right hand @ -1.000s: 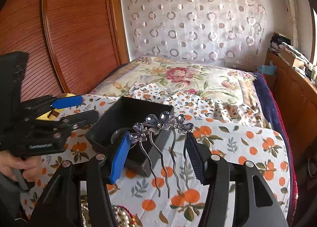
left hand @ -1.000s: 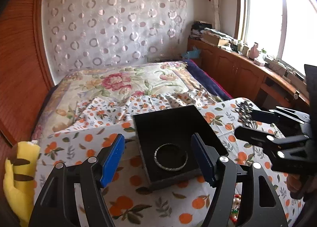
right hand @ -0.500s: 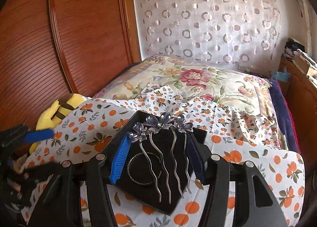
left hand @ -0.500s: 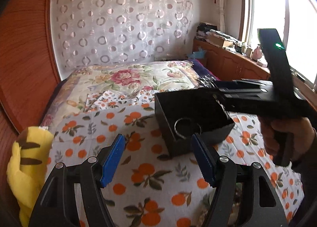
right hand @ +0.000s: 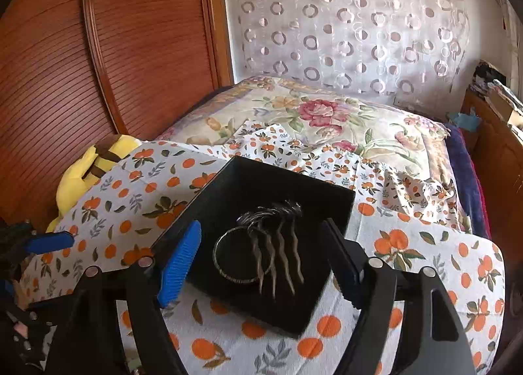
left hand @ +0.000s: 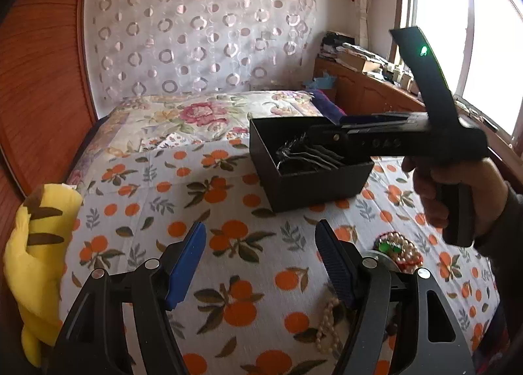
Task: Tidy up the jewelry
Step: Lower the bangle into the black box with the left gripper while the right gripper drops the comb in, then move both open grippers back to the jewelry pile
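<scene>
We found the black box (right hand: 271, 306) resting on the orange-print cloth (right hand: 425, 264) spread over the bed, with the hair comb (right hand: 278, 237) lying inside it, its jewelled head toward the far wall and its wavy prongs laid across the silver bangle (right hand: 228, 270) on the box floor. The right gripper (right hand: 261, 250) hovered over the near side of the box; its jaws were opening, and the comb lay below and between them with neither pad touching it, so we recorded it as released. In the left wrist view the same gripper's body reached over the box from the right, held by a hand (left hand: 454, 192). The left gripper (left hand: 260, 259) stood apart from the box, over bare cloth, its fingers spread wide with nothing between them. Just beside its right finger we noted a heap of pearl beads (left hand: 400, 252) with a green stone, and a bead strand (left hand: 327, 322) trailing beneath it. A yellow plush toy (left hand: 36, 244) lay at the cloth's left edge.
</scene>
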`<act>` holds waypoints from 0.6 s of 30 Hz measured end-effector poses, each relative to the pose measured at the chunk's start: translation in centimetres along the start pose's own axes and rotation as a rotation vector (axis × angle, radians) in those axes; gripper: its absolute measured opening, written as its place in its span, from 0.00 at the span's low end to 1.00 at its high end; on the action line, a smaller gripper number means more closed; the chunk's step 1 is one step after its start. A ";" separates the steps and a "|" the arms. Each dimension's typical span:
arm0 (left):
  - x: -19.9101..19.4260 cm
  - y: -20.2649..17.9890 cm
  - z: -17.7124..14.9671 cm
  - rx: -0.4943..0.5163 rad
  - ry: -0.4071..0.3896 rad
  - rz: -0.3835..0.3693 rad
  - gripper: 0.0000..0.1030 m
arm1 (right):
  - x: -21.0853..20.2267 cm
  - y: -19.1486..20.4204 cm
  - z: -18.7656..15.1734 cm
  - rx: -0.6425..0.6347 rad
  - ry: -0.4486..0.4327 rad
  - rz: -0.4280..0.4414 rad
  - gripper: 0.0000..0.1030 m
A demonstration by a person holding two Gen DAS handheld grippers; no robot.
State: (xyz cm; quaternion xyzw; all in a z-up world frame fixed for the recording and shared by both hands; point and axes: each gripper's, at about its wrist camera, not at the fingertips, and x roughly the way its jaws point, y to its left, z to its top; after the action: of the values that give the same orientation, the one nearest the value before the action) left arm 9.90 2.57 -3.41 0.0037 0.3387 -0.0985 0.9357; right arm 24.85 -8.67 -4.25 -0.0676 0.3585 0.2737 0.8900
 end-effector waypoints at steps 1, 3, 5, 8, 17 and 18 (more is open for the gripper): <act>0.0 0.0 -0.3 -0.001 0.005 -0.002 0.65 | -0.3 0.0 -0.1 -0.003 0.001 -0.004 0.75; -0.1 -0.2 -0.6 -0.001 0.011 -0.004 0.65 | -1.0 0.1 -0.3 -0.014 -0.008 -0.016 0.75; -0.2 -0.2 -1.2 -0.003 0.020 -0.005 0.65 | -2.0 0.3 -0.9 -0.024 -0.006 -0.020 0.75; -0.3 -0.3 -1.8 0.000 0.037 -0.010 0.65 | -4.0 1.0 -2.4 -0.044 -0.017 -0.032 0.75; -0.7 -1.1 -3.9 0.023 0.098 -0.022 0.65 | -9.7 2.2 -9.4 -0.011 -0.050 0.008 0.75; -0.6 -1.2 -4.1 0.030 0.109 -0.025 0.64 | -10.0 2.2 -10.0 -0.008 -0.047 0.007 0.75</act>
State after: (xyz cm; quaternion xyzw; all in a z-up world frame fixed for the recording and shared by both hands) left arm 6.58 1.77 -6.08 0.0186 0.3876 -0.1151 0.9144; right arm 11.71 -14.34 -4.72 -0.0636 0.3365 0.2799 0.8969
